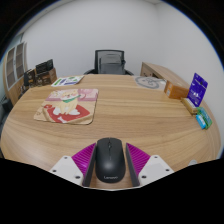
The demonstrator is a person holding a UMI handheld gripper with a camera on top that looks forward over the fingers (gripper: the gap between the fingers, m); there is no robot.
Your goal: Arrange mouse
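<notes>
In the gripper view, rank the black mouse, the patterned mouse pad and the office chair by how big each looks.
1. Patterned mouse pad, the widest patch on the wooden table.
2. Black mouse, between the gripper fingers; nearness to the camera inflates it.
3. Office chair, beyond the table; only its back shows.
Pad and mouse look close.

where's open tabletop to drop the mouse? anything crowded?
Mouse sits between the tongs, fingers close at its sides. Biggest bare stretch of the wooden table: just ahead of the tongs, bordered by the picture mousepad on one side and the blue box and teal item on the other. The mousepad's top is also free. Crowded: the far edge by the boxes and shelf.
</notes>
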